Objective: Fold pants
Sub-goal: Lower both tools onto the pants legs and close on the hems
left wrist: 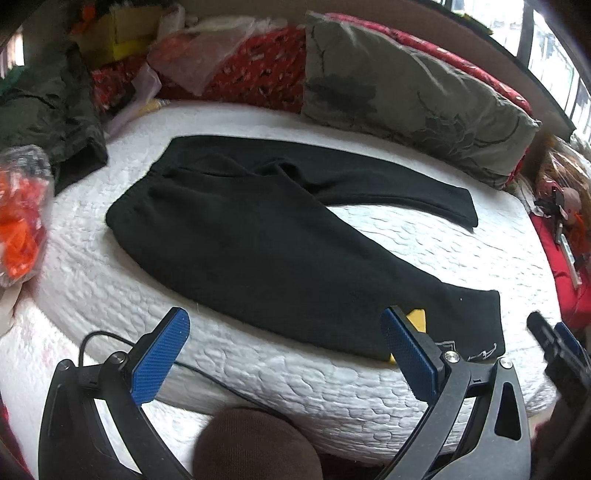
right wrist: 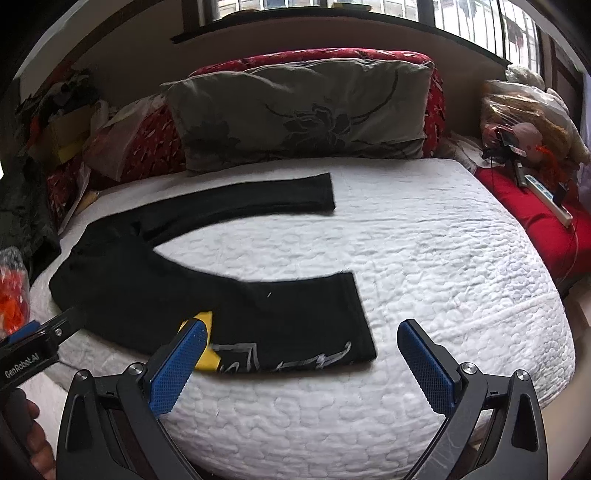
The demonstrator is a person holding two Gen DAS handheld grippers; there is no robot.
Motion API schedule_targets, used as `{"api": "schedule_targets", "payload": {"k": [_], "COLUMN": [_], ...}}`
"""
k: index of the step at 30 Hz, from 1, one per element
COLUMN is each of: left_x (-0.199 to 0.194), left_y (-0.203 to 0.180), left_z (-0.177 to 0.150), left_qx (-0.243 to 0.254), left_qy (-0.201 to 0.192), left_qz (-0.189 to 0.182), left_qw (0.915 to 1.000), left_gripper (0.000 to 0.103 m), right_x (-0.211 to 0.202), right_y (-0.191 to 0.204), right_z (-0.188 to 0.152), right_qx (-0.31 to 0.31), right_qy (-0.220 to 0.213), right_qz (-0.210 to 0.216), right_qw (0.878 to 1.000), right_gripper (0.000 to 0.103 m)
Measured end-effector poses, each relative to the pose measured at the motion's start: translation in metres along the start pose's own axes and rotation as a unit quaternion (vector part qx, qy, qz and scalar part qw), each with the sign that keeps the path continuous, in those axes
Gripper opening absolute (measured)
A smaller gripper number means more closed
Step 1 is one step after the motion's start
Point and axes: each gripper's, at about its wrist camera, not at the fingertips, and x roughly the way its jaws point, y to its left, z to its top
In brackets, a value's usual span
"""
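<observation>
White quilted mattress (right wrist: pixel 424 258) fills both views. Nearest, the left gripper (left wrist: pixel 284 354) and right gripper (right wrist: pixel 301 363) hover above its front edge — jaws on both spread wide, holding nothing. Just beyond, black pants (right wrist: pixel 207 295) lie flat, 2 legs splayed apart, a yellow tag (right wrist: pixel 207 360) beside the near cuff. Farther back — a grey floral pillow (right wrist: pixel 303 114).

Daylight from windows (right wrist: pixel 461 14); fisheye warp, dark blurry edges.
</observation>
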Motion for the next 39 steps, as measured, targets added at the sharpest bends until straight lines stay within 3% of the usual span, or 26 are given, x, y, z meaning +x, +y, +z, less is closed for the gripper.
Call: {"api": "schedule_targets", "payload": {"k": [7,12,17,24,33,36,38,39], "left_x": [0.027,0.048,0.094,0.160,0.209,0.219,0.224,0.225], "left_y": [0.060,0.107,0.167,0.199,0.189,0.182,0.179,0.178], "left_z": [0.086,0.143,0.189,0.207,0.220,0.222,0.222,0.223], "left_qx": [-0.048,-0.075,-0.143,-0.209,-0.174,-0.153,-0.142,-0.140], "left_qy": [0.070,0.078,0.117,0.175,0.203,0.212,0.219,0.219], "left_qz": [-0.024,0.009,0.010,-0.017,-0.015,-0.021,-0.015,-0.011], "left_qw": [0.9961,0.9941,0.9826,0.9620,0.9636,0.9649,0.9653,0.9656], "left_gripper": [0.103,0.103,0.103,0.103,0.103,0.089,0.057,0.050], "right_x": [0.042,0.094,0.157,0.225,0.279,0.291,0.291,0.289], "right_y": [-0.036,-0.047,-0.043,-0.050,-0.044,-0.034,-0.024,-0.019], "right_z": [0.069,0.120,0.154,0.175,0.186,0.186,0.186,0.185], "right_qx": [0.024,0.031,0.022,0.059,0.058,0.045,0.017,0.006], "right_qy": [0.017,0.055,0.096,0.134,0.172,0.184,0.177,0.173], "right_qz": [-0.011,-0.016,-0.026,-0.014,0.014,0.029,0.024,0.028], "right_qw": [0.999,0.998,0.995,0.989,0.983,0.981,0.984,0.985], "right_gripper": [0.103,0.103,0.103,0.103,0.102,0.089,0.071,0.063]}}
